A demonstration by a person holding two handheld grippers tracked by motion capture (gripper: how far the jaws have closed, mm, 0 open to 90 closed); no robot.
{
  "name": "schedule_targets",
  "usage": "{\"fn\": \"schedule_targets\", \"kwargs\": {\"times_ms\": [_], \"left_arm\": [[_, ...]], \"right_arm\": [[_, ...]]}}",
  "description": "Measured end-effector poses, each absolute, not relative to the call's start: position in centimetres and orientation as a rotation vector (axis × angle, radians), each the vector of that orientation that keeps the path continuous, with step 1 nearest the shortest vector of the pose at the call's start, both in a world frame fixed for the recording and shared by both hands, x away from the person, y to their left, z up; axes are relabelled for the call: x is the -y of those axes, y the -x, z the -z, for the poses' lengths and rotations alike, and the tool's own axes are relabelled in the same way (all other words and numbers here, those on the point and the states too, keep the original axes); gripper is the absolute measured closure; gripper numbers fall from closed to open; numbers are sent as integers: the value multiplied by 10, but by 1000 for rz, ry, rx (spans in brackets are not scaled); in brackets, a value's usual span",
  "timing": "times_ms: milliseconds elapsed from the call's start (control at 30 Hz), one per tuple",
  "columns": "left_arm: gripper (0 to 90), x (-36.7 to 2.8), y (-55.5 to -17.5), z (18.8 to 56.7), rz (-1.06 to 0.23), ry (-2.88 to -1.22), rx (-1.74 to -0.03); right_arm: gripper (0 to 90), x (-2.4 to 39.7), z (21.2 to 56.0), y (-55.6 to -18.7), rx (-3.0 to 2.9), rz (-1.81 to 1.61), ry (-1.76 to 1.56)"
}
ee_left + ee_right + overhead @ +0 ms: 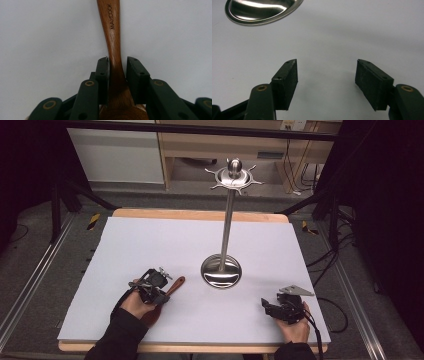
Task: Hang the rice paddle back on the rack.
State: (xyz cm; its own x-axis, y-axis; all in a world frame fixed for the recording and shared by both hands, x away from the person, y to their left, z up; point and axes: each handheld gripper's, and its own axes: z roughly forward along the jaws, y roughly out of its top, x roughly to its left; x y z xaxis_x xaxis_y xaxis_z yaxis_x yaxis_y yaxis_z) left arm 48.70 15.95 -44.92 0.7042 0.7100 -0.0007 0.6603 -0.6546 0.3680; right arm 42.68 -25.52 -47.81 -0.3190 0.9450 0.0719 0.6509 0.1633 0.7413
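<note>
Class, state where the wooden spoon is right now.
In the high view the wooden spoon lies at the table's front left, between the left gripper's jaws, left of the steel stand's base.

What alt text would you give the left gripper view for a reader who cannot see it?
The left hand-held gripper has its two black jaws on either side of the narrow neck of a wooden spoon; the left jaw touches the wood and a thin gap shows at the right one. The handle, printed MAXCOOK, runs up and away over a plain white table surface.

White table (150, 245), wooden spoon (176, 283), steel stand (221, 271)
</note>
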Motion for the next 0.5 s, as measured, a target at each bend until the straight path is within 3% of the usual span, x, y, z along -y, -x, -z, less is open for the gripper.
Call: {"fn": "schedule_targets", "kwargs": {"times_ms": [500], "left_arm": [[732,-156,-495,447,-153,-2608,-1130]], "right_arm": [[351,255,478,-427,-2051,-980,-1525]]}}
